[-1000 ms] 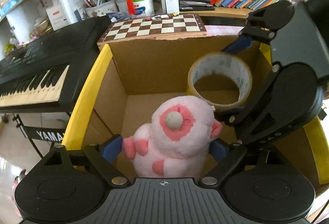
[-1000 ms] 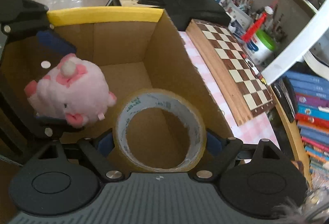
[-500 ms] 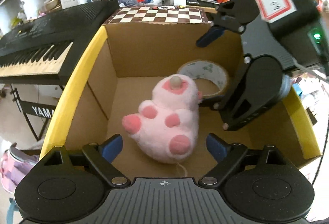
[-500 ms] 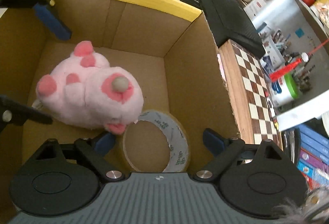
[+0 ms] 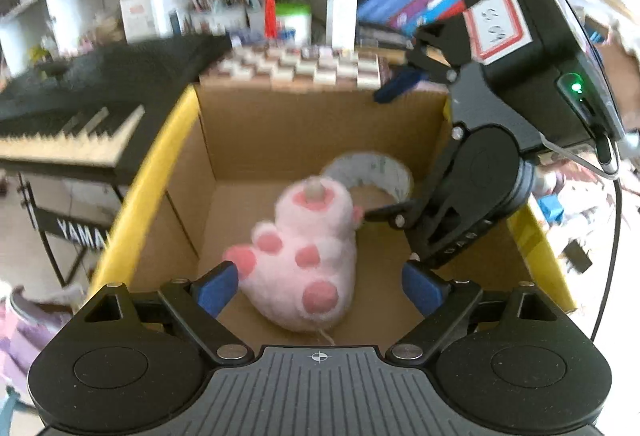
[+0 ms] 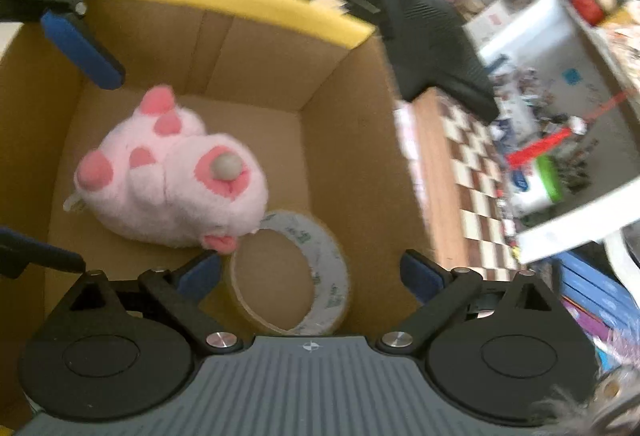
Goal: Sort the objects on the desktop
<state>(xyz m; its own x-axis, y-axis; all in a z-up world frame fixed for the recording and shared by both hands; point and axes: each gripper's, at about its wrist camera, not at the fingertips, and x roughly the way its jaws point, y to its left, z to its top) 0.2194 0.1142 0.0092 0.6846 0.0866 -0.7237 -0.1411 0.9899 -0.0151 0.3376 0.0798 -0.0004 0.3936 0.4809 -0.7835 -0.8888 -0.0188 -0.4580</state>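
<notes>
A pink plush toy (image 5: 304,256) lies on the floor of the cardboard box (image 5: 280,132) with yellow-taped rims; it also shows in the right wrist view (image 6: 172,180). A roll of clear tape (image 6: 296,268) lies beside it, partly under its head, and shows behind the toy in the left wrist view (image 5: 376,172). My left gripper (image 5: 320,288) is open and empty above the toy. My right gripper (image 6: 308,272) is open and empty above the tape; its body shows in the left wrist view (image 5: 472,188).
A black keyboard (image 5: 80,108) stands left of the box. A chessboard (image 5: 304,64) lies behind it. Shelves hold pens, a green-lidded jar (image 5: 294,20) and books (image 5: 408,8). The box walls (image 6: 360,164) surround both grippers.
Both grippers opened and rose out of the box. The plush toy and the tape roll were let go and now lie on the box floor.
</notes>
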